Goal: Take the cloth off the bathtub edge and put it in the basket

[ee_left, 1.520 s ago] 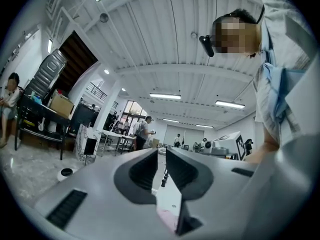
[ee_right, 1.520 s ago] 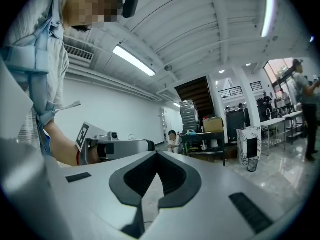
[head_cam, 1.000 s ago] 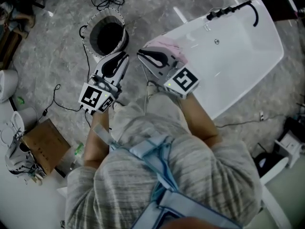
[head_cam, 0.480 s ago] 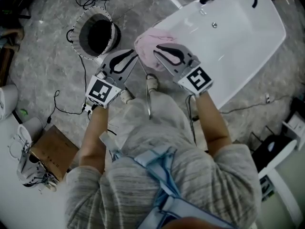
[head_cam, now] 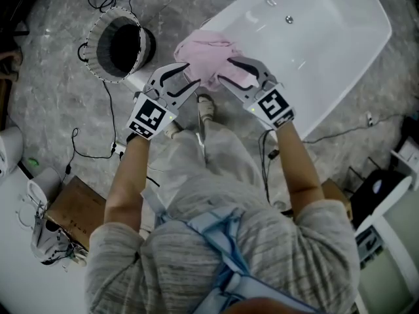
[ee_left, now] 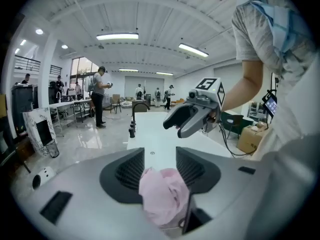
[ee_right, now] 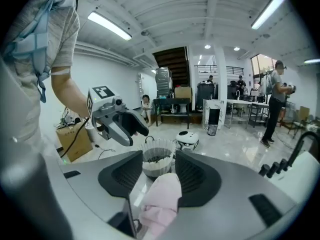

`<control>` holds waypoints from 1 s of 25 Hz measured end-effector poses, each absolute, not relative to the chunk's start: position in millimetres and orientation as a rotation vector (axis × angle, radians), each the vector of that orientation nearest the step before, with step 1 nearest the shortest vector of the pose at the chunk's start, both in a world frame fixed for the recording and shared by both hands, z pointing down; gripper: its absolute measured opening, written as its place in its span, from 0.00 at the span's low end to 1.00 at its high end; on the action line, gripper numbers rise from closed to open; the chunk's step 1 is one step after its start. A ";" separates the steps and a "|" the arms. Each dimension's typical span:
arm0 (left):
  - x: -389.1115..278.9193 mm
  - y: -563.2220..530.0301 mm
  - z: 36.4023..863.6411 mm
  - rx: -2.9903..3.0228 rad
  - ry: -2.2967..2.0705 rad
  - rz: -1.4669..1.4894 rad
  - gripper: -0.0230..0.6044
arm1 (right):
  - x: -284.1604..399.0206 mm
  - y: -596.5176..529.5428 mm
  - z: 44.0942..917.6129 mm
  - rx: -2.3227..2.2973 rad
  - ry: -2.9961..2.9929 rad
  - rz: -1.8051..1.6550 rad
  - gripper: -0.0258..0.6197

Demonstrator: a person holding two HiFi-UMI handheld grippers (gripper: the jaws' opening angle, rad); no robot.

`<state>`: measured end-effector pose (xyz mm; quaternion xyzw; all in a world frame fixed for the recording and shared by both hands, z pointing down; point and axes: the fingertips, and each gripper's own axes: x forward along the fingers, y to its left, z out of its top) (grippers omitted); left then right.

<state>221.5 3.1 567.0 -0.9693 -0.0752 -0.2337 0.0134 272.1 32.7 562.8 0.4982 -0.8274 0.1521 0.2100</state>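
A crumpled pink cloth (head_cam: 208, 56) lies on the near corner of the white bathtub (head_cam: 327, 51). My left gripper (head_cam: 186, 77) is at the cloth's left edge and my right gripper (head_cam: 226, 70) at its right edge, tips facing each other. Both have just been opening; their jaws stand a little apart. In the left gripper view the cloth (ee_left: 162, 194) bulges up in the gap of the left gripper (ee_left: 160, 169), not pinched. The right gripper (ee_right: 159, 171) shows the cloth (ee_right: 160, 196) the same way. The frilled round basket (head_cam: 118, 44) stands on the floor left of the tub.
Black cables (head_cam: 108, 110) trail over the grey floor near the basket. A cardboard box (head_cam: 65, 205) sits at lower left. A black faucet (ee_left: 132, 119) stands on the tub's far rim. My shoe (head_cam: 206, 106) is beside the tub. People stand far off in the hall.
Both grippers have come down and closer to the pink cloth, one on each side. Their jaws, shut before, now stand slightly apart. The cloth has not moved on the tub edge.
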 end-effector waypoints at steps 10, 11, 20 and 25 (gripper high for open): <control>233.0 20.1 666.3 -2.910 -0.405 -1.102 0.78 | 295.5 64.0 670.9 1.044 -2.072 0.434 0.67; 233.0 22.2 675.8 -2.895 -0.411 -1.142 0.84 | 297.9 65.2 680.7 1.004 -2.045 0.423 0.70; 241.2 21.6 762.6 -2.723 -0.372 -1.412 0.99 | 301.7 62.4 774.9 0.658 -1.856 0.317 0.84; 241.2 14.4 803.2 -2.673 -0.369 -1.557 0.99 | 301.0 54.4 812.1 0.536 -1.793 0.289 0.83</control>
